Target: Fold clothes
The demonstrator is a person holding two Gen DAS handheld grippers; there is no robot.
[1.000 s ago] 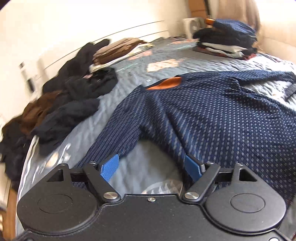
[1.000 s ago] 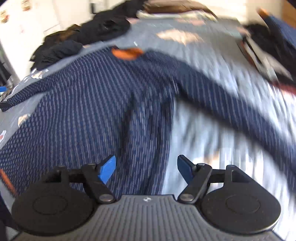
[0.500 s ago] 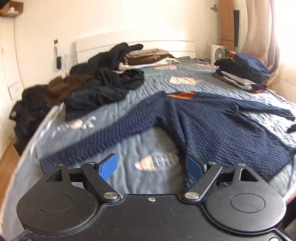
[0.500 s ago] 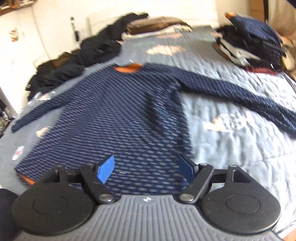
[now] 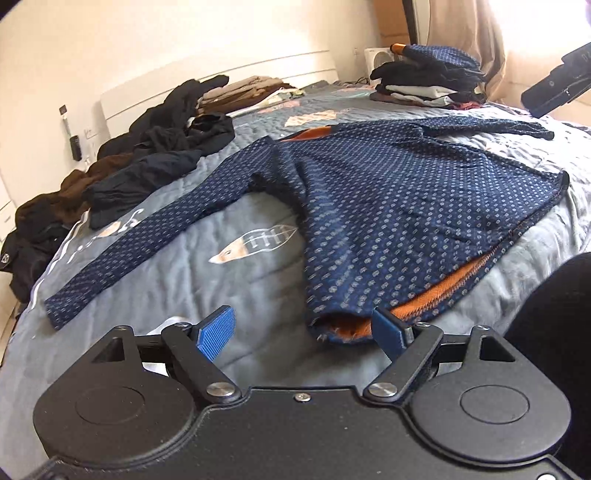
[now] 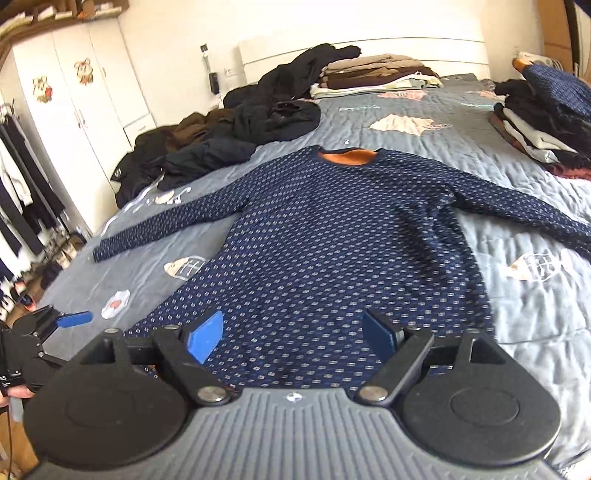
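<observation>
We saw the navy dotted sweater (image 6: 332,236) spread flat on the grey bed (image 6: 517,317), sleeves outstretched, orange lining showing, while our left hand-held gripper (image 5: 303,332) stood open and the right hand-held gripper (image 6: 291,332) was opening, empty.

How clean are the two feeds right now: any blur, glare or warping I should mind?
Left wrist view: sharp on the sweater, window blown out top right, headboard lines bowed by the fisheye. Right wrist view: evenly lit, slight smear on the sweater's near right edge, wardrobe leaning with the lens.
</observation>
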